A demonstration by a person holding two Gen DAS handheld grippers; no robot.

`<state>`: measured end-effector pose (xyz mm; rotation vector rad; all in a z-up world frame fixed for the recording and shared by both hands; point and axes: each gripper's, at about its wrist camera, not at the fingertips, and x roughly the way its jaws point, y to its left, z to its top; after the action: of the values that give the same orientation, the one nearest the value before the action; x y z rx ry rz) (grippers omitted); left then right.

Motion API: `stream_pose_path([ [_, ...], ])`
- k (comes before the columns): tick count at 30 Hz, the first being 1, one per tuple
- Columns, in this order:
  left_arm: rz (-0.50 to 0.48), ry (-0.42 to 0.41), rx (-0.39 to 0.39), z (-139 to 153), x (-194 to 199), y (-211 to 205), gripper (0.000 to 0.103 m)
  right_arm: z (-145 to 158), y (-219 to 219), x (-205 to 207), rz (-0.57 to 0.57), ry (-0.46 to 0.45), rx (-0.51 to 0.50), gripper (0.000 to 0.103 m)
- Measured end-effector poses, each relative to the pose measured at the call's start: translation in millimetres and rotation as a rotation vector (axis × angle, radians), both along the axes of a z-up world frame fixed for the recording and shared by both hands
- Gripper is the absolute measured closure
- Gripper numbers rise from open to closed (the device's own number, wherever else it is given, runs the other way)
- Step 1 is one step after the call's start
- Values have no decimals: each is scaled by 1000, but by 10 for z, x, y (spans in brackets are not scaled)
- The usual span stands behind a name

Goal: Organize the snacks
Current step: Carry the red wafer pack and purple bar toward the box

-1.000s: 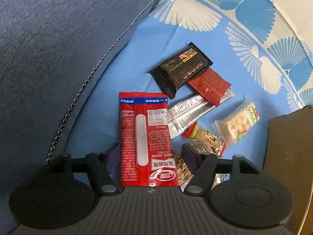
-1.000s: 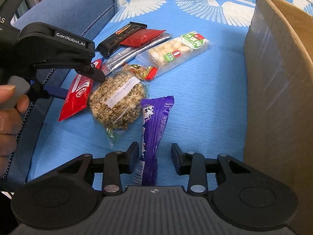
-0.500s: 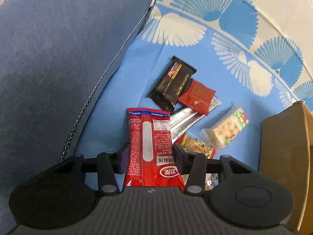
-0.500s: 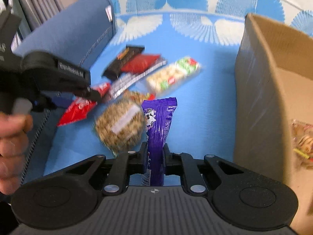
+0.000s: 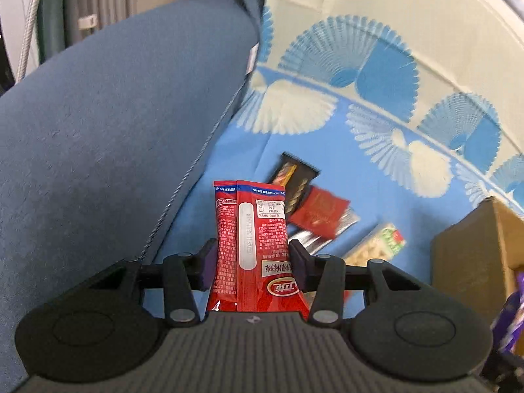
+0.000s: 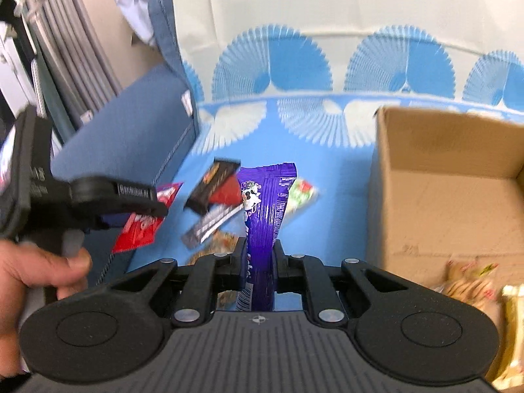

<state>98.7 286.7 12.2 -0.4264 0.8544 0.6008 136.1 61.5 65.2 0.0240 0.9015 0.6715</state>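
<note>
My left gripper (image 5: 252, 255) is shut on a red snack packet (image 5: 253, 242) and holds it raised above the blue sheet; the same packet shows in the right wrist view (image 6: 144, 226). My right gripper (image 6: 258, 255) is shut on a purple snack bar (image 6: 265, 216), lifted, left of the open cardboard box (image 6: 442, 203). On the sheet lie a black bar (image 5: 294, 180), a small red packet (image 5: 319, 211), a silver wrapper (image 5: 327, 235) and a clear pack of pale crackers (image 5: 376, 245).
A blue sofa arm (image 5: 114, 147) rises on the left. The cardboard box (image 5: 478, 255) stands on the right and holds some wrapped snacks (image 6: 471, 285). A cream backrest with blue fans (image 6: 327, 49) lies beyond.
Both grippers closed on their packets and lifted them off the sheet. The right gripper has moved up and toward the box.
</note>
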Motion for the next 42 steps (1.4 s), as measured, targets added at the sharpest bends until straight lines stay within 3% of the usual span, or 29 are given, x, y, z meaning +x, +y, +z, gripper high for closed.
stream_pose_path([
  [8, -94, -28, 75, 72, 135, -339, 52, 250, -430, 178, -63, -54, 55, 89],
  [16, -136, -28, 92, 46, 195, -541, 52, 304, -713, 295, -140, -75, 52, 89],
  [21, -156, -57, 93, 103, 153, -615, 52, 577, -984, 328, -216, -73, 92, 89],
  [24, -181, -85, 107, 180, 91, -695, 52, 741, -1174, 246, -241, -115, 99, 89],
  [29, -247, -207, 192, 513, -62, -998, 53, 608, -1556, 41, -325, -140, 53, 89],
  [32, -302, -299, 178, 839, -99, -1281, 53, 415, -1749, 15, -403, -109, 50, 89],
  [36, -434, -411, 171, 1142, -103, -1754, 53, 283, -1887, -10, -456, -141, 34, 89],
  [39, -509, -495, 139, 1129, -170, -2054, 53, 239, -1948, -52, -484, -190, -17, 89],
  [42, -609, -505, 203, 927, -216, -2404, 53, 217, -2049, -52, -513, -213, -41, 89],
])
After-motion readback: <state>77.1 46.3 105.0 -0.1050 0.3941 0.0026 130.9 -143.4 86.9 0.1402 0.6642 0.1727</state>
